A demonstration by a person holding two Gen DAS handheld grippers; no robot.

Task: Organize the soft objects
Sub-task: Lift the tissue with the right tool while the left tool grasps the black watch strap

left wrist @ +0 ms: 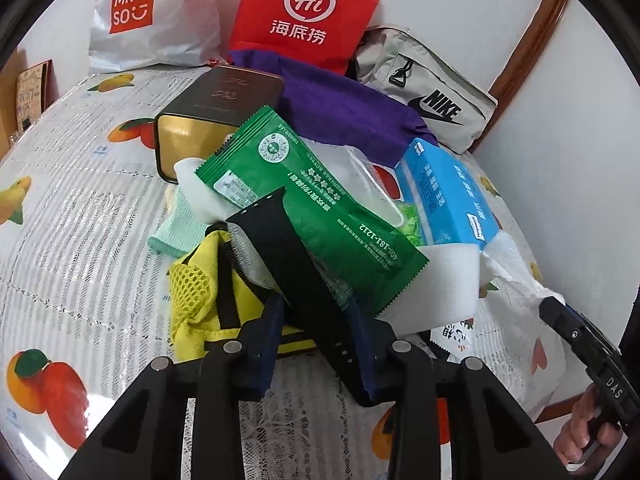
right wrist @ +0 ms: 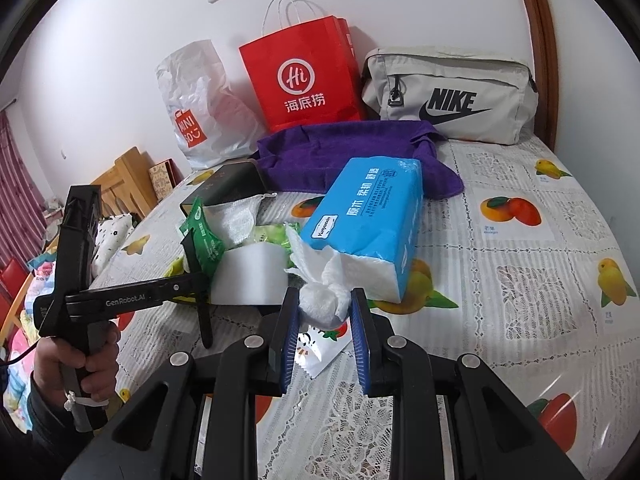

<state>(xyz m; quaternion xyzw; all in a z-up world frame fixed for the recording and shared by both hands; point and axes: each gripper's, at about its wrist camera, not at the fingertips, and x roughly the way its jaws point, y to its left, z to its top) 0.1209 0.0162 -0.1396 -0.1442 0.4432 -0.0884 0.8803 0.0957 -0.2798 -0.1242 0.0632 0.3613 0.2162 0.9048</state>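
Black rubber watch strap (left wrist: 292, 264) sits clamped between the left gripper (left wrist: 316, 344) pads, over the yellow mesh bag (left wrist: 200, 292) and green wipes packet (left wrist: 304, 208); only the left wrist view shows this grip head-on. The right wrist view shows the right gripper (right wrist: 324, 320) pinching a crumpled white tissue (right wrist: 322, 300) drawn from the blue tissue pack (right wrist: 368, 216). Both lie mid-table on a fruit-printed tablecloth (right wrist: 520, 240). Along the far edge, against a white wall, stand a red paper bag (right wrist: 300, 76), a grey pouch (right wrist: 448, 96) and a purple cloth (right wrist: 344, 152)
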